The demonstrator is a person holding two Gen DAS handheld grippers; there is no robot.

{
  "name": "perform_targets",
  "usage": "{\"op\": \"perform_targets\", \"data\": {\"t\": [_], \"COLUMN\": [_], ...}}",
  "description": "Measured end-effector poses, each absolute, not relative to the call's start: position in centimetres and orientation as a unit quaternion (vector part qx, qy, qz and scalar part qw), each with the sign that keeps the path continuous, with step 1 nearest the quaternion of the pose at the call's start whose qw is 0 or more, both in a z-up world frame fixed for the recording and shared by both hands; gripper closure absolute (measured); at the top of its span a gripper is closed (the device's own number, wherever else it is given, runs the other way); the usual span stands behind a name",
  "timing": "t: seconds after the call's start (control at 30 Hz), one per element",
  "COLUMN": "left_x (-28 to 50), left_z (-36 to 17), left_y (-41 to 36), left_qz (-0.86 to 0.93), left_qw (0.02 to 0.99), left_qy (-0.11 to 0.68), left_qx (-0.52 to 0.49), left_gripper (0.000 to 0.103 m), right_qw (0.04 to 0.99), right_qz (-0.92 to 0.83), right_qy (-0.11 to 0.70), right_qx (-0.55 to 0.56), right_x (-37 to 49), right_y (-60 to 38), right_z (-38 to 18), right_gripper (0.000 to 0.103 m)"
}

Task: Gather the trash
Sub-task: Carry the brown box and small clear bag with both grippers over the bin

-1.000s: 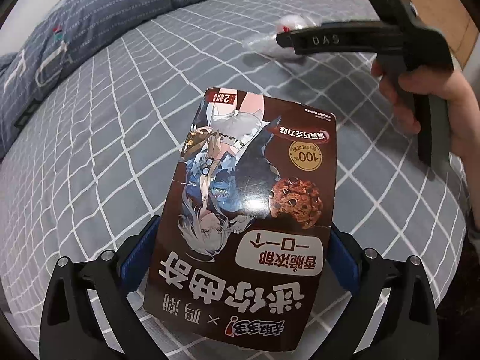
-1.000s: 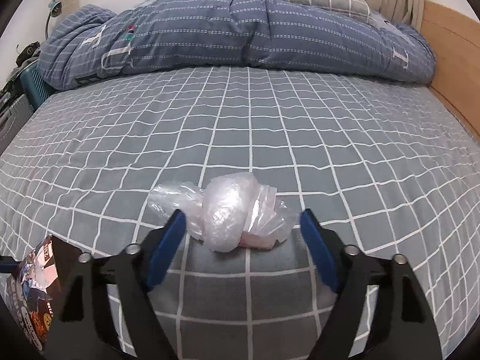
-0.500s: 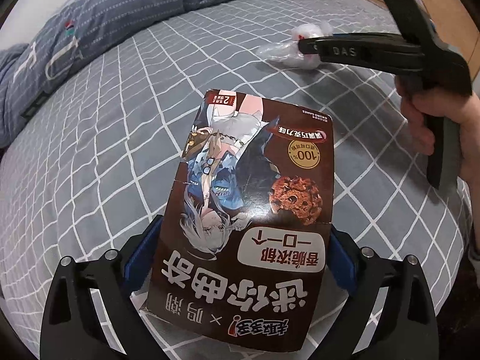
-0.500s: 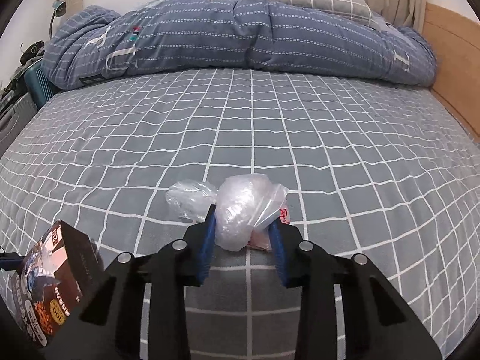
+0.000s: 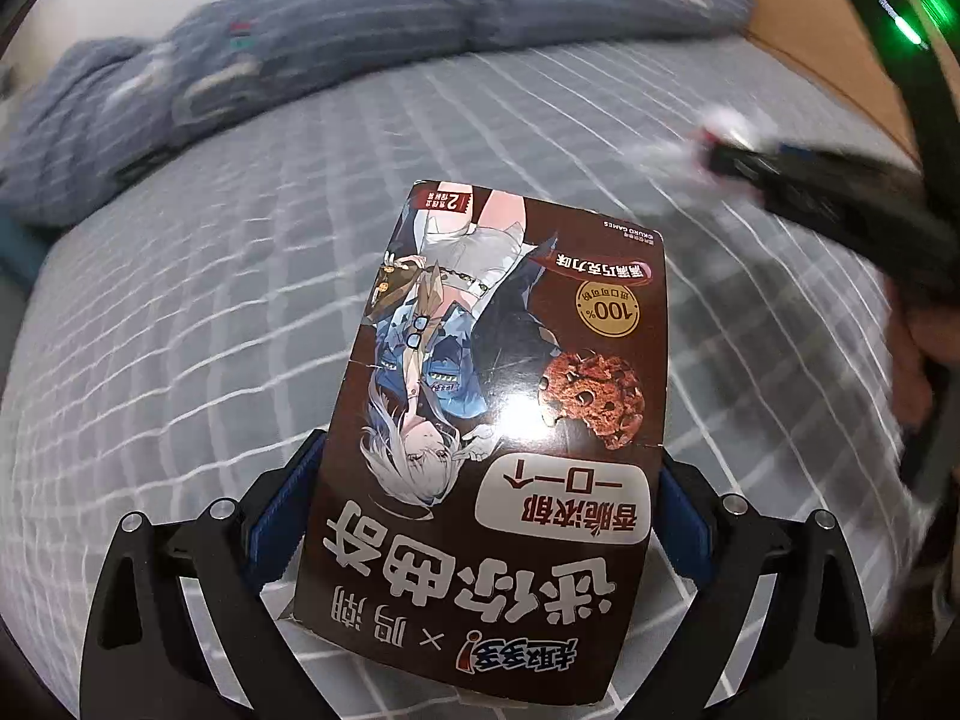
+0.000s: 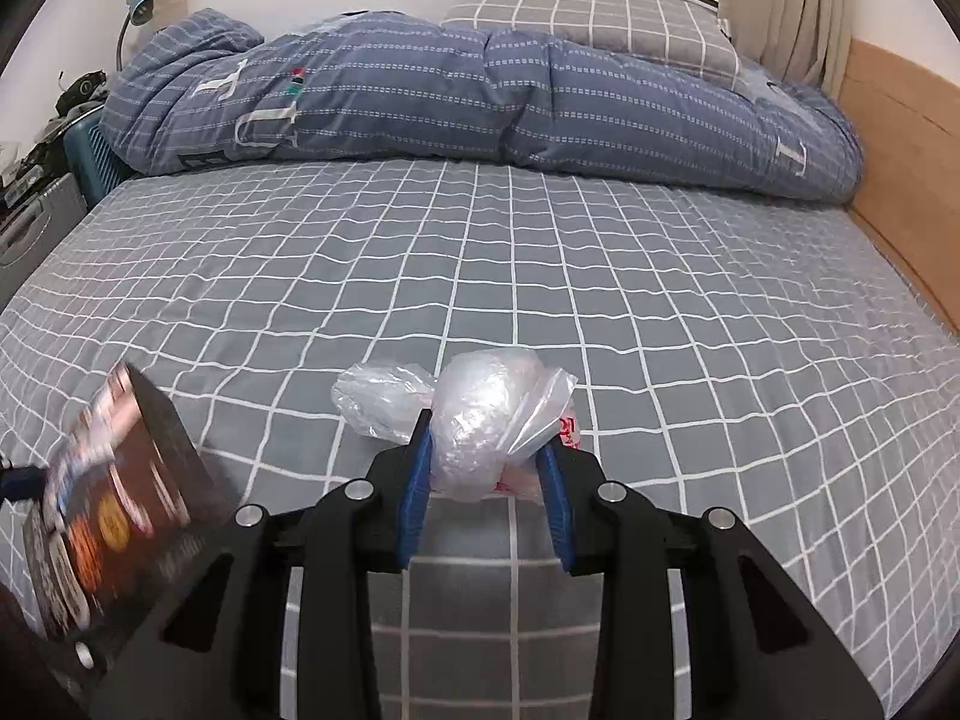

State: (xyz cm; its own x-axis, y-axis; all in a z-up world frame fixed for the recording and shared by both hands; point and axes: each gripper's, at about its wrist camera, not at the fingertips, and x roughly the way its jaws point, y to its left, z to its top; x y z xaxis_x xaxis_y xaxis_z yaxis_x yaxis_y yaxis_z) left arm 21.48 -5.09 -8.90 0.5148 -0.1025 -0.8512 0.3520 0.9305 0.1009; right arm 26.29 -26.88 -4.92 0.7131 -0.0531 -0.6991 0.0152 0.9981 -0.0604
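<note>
Grey checked bedding (image 6: 540,252) covered the bed, with a rumpled blue quilt (image 6: 480,102) far beyond both tools. Right tool (image 6: 487,483) had just been closing and now pinched the crumpled plastic bag (image 6: 480,414) between its blue pads, a loose lobe bulging out to its left. Left tool (image 5: 480,516) was clamped on the cookie box (image 5: 510,408), which stood out ahead of it. Judging by the slick, squashy film, the bag could slip free if the grip loosened, and the box, gripped only near its end, might swing or twist out
</note>
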Motion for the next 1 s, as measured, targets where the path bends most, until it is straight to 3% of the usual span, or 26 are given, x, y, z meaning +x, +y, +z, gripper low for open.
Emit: {"op": "perform_targets", "data": {"t": [0.57, 1.0], "left_x": [15.6, 12.6], "left_z": [-4.9, -5.1], "left_y": [-2.9, -2.8], "left_qz": [-0.043, -0.043], "left_qw": [0.914, 0.912], "left_qy": [0.399, 0.407], "left_qx": [0.049, 0.031], "left_gripper": [0.01, 0.01], "right_qw": [0.932, 0.934], "right_qz": [-0.006, -0.007], "right_qy": [0.362, 0.356], "right_qx": [-0.035, -0.039], "right_x": [17.7, 13.2], "right_y": [-24.9, -23.8], "right_z": [-1.8, -1.3], "right_gripper": [0.071, 0.071]}}
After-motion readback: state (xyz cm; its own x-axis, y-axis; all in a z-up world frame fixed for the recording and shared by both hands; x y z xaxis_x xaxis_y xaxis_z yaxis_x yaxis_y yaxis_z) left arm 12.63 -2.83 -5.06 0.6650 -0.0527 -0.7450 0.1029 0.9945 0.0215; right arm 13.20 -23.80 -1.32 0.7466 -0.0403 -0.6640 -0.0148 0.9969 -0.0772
